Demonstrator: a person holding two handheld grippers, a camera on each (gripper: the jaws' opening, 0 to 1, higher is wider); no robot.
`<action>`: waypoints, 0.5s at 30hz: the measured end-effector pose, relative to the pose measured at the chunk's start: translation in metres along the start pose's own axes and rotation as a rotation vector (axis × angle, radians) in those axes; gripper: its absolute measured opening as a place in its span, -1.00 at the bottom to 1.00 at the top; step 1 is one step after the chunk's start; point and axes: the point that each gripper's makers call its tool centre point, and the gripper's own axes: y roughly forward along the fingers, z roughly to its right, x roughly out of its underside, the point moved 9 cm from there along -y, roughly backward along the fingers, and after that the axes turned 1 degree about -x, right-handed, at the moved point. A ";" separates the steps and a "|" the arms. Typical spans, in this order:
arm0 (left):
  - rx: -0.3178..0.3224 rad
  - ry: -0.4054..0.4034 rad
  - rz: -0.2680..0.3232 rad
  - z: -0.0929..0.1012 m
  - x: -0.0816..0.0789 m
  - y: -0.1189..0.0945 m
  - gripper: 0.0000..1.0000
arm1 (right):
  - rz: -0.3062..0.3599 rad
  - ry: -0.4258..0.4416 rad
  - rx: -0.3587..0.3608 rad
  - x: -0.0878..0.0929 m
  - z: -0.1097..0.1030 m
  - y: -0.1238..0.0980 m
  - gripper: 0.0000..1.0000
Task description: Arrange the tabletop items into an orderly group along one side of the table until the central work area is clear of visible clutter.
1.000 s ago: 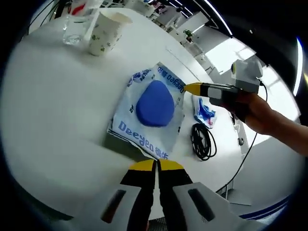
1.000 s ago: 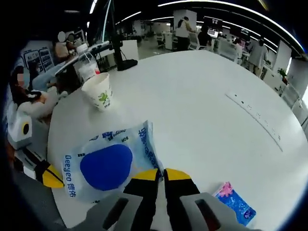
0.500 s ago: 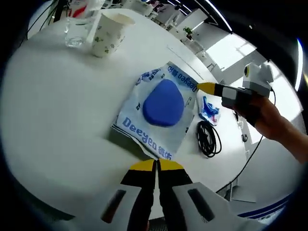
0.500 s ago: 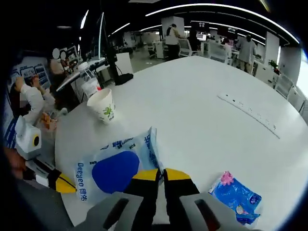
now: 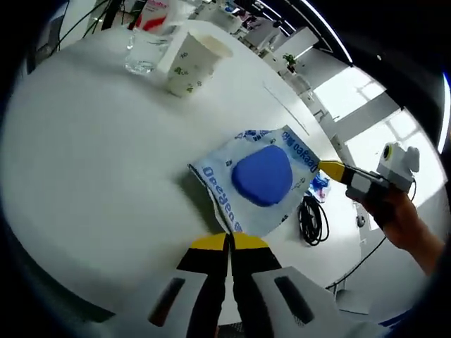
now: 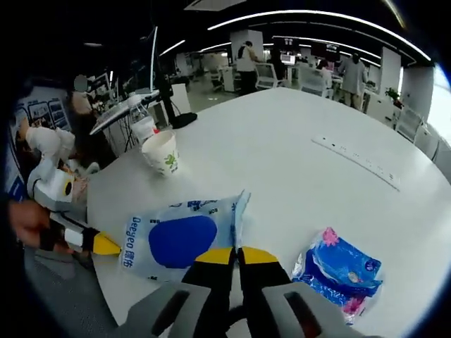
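Note:
A white tissue pack (image 5: pixel 264 176) with a blue oval hangs a little above the round white table (image 5: pixel 91 162), casting a shadow beneath it. My left gripper (image 5: pixel 229 243) is shut on its near edge. The right gripper (image 5: pixel 330 167) comes in from the right, held by a hand, with its yellow tip on the far corner. In the right gripper view the tissue pack (image 6: pixel 180 239) lies ahead and to the left, its right edge curled up at my shut right gripper (image 6: pixel 227 253). The left gripper (image 6: pixel 106 245) holds the opposite edge.
A paper cup (image 5: pixel 192 65) and a glass (image 5: pixel 144 53) stand at the far side. A coiled black cable (image 5: pixel 310 218) and a small blue packet (image 6: pixel 338 271) lie near the pack. A power strip (image 6: pixel 356 162) is set in the table's middle. People sit and stand in the office beyond.
Both views have shifted as the hands moved. The pack stays between the two grippers, its right edge curls up more, and the small blue packet now looks closer in the right gripper view.

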 end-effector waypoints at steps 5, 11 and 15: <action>-0.015 0.006 0.010 -0.006 -0.006 -0.003 -1.00 | 0.013 0.035 0.015 0.011 -0.009 -0.011 -1.00; -0.031 -0.019 0.033 -0.014 -0.013 -0.006 -1.00 | 0.022 0.074 0.033 0.027 -0.022 -0.022 -1.00; -0.041 -0.029 0.053 -0.020 -0.020 -0.009 -1.00 | 0.000 0.093 0.038 0.042 -0.032 -0.027 -1.00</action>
